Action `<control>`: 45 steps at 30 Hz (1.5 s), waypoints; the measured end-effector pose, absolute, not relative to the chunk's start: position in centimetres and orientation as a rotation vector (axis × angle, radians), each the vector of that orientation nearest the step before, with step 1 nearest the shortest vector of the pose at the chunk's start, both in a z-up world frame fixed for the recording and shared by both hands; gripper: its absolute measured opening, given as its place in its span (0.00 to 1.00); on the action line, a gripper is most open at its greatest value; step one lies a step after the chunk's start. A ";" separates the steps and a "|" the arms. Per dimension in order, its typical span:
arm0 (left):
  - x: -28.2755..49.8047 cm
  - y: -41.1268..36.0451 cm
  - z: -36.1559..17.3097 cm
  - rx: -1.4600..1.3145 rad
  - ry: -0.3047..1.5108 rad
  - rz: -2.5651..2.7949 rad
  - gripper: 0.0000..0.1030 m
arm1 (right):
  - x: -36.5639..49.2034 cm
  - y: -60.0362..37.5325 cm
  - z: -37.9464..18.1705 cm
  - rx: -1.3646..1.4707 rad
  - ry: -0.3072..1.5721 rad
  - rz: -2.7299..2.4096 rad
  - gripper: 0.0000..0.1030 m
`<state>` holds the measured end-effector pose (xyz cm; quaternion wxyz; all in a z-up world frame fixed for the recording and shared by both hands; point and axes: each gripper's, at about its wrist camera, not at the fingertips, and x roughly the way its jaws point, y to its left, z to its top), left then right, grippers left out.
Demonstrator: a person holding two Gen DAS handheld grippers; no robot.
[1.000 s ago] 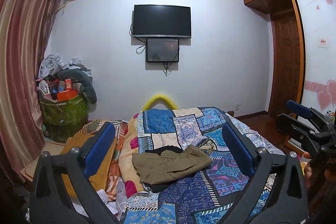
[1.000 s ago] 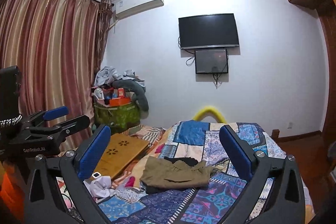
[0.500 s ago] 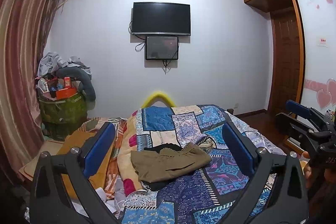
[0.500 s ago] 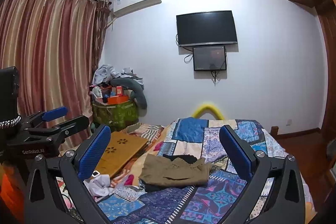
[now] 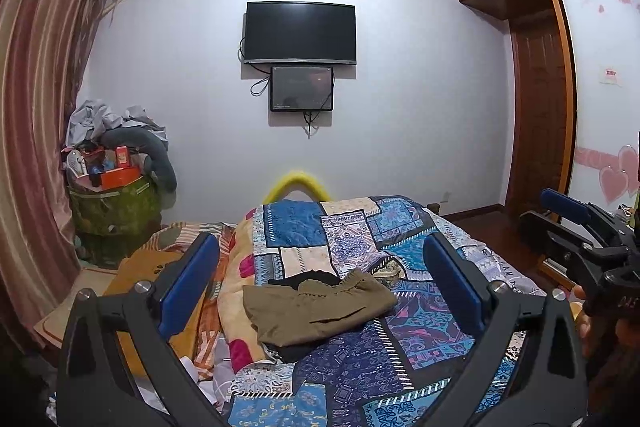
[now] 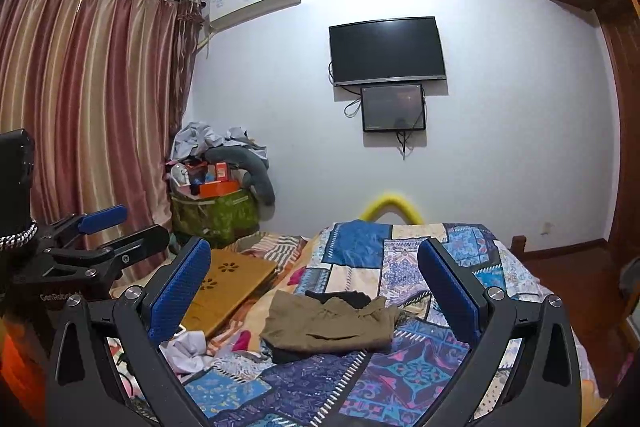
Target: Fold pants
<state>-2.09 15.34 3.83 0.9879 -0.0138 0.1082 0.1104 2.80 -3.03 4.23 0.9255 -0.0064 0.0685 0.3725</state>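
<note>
We hold both grippers up and back from the bed, left gripper [image 5: 320, 283] and right gripper [image 6: 316, 287] each with jaws spread wide, nothing between them. The olive pants [image 5: 316, 307] lie bunched on the patchwork quilt [image 5: 400, 351] at twelve o'clock, atop a black garment [image 5: 304, 279]. Our worry: a deep pinch catches that dark layer or the quilt, dragging everything together.

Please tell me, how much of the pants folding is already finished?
The olive pants already lie folded on the patchwork quilt, over a dark garment. Nothing is in hand: left hand-held gripper and right hand-held gripper are open, away from the cloth. Little seems left.
</note>
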 end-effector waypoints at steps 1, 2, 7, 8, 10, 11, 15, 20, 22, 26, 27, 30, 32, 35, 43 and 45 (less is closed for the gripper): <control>-2.2 15.4 3.8 -0.029 0.218 0.220 1.00 | 2.8 -3.0 4.3 -0.012 0.141 0.763 1.00; -2.2 15.5 3.8 -0.032 0.220 0.217 1.00 | 2.8 -3.1 4.2 -0.011 0.142 0.763 1.00; -2.2 15.7 3.7 -0.037 0.226 0.210 1.00 | 2.8 -3.1 4.1 -0.009 0.146 0.760 1.00; -2.2 15.7 3.7 -0.038 0.226 0.209 1.00 | 2.8 -3.1 4.1 -0.009 0.146 0.761 1.00; -2.2 15.7 3.8 -0.037 0.226 0.209 1.00 | 2.8 -3.1 4.2 -0.007 0.147 0.761 1.00; -2.2 15.8 3.7 -0.038 0.226 0.208 1.00 | 2.8 -3.1 4.2 -0.008 0.147 0.761 1.00; -2.1 15.8 3.7 -0.040 0.230 0.203 1.00 | 2.9 -3.2 4.1 -0.008 0.145 0.761 1.00; -1.8 15.8 3.6 -0.040 0.239 0.196 1.00 | 2.9 -3.2 4.0 -0.006 0.147 0.758 1.00; -1.7 15.8 3.6 -0.038 0.241 0.193 1.00 | 2.9 -3.1 4.0 -0.006 0.149 0.756 1.00; -1.6 15.7 3.5 -0.034 0.242 0.190 1.00 | 2.7 -3.1 3.9 -0.004 0.149 0.751 1.00; -1.7 15.8 3.5 -0.035 0.242 0.188 1.00 | 2.7 -3.1 3.8 -0.003 0.149 0.750 1.00; -1.7 15.8 3.4 -0.039 0.242 0.179 1.00 | 2.7 -3.1 3.8 -0.005 0.149 0.751 1.00; -1.7 15.9 3.4 -0.042 0.246 0.175 1.00 | 2.7 -3.1 3.9 -0.005 0.148 0.749 1.00; -1.6 15.9 3.4 -0.045 0.253 0.167 1.00 | 2.6 -3.1 3.8 -0.007 0.148 0.745 1.00; -1.5 15.8 3.2 -0.034 0.259 0.160 1.00 | 2.7 -2.8 3.7 -0.003 0.159 0.740 1.00; -1.4 15.8 3.2 -0.035 0.260 0.158 1.00 | 2.7 -2.7 3.7 -0.005 0.160 0.739 1.00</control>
